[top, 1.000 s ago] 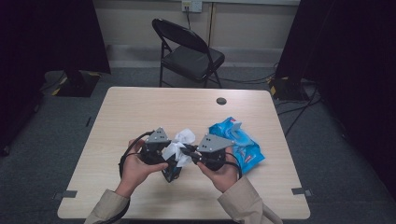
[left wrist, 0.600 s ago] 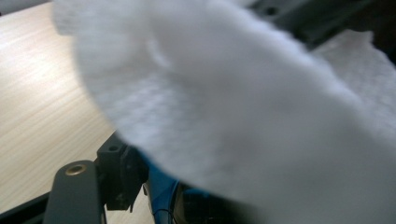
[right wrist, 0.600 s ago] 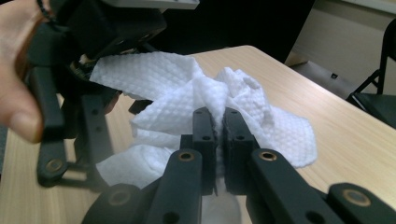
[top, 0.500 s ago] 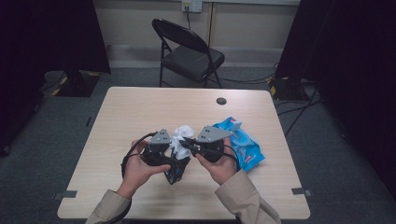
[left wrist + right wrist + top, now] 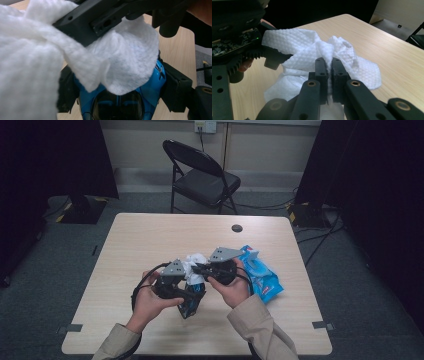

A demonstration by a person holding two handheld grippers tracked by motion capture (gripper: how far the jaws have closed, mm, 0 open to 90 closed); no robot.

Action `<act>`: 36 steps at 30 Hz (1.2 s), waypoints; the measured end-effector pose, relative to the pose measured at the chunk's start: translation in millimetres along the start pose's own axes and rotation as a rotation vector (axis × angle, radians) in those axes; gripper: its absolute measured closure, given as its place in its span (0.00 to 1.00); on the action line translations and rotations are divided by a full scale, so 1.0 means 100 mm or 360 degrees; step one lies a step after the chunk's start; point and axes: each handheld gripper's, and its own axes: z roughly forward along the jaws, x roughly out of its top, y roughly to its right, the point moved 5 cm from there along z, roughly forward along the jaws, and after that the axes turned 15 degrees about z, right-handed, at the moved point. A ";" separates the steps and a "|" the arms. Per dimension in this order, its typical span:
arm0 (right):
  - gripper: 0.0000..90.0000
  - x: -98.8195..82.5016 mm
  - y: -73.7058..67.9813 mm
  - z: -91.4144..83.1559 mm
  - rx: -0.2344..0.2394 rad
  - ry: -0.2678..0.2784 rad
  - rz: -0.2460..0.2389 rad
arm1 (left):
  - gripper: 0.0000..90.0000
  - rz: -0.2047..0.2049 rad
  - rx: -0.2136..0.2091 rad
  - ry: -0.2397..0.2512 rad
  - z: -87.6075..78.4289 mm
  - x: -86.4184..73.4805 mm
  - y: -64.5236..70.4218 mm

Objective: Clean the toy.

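Between right tool (image 5: 327, 72) tips, white wipe (image 5: 312, 47)

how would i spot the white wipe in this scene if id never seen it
On the pale wooden table, look at the near middle, where the person's two hands bring their grippers together. The white wipe is bunched between them, pinched by the right gripper above the small shiny blue thing that the left gripper holds. Unlike the glossy blue pack beside it, it is soft, crumpled and dimpled.
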 end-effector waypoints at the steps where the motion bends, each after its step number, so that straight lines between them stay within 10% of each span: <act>1: 0.95 0.00 0.01 0.02 0.0003 -0.0008 0.0008 | 0.29 0.0016 0.0002 -0.0001 0.00 0.00 0.00; 20: 0.95 -0.07 0.21 0.19 -0.0061 -0.0078 0.0088 | 0.29 0.0033 0.0009 0.0049 -0.07 0.05 0.01; 36: 0.95 -0.01 0.31 -0.27 -0.0096 0.0065 0.0067 | 0.29 -0.0028 0.0115 0.0056 -0.21 -0.03 -0.17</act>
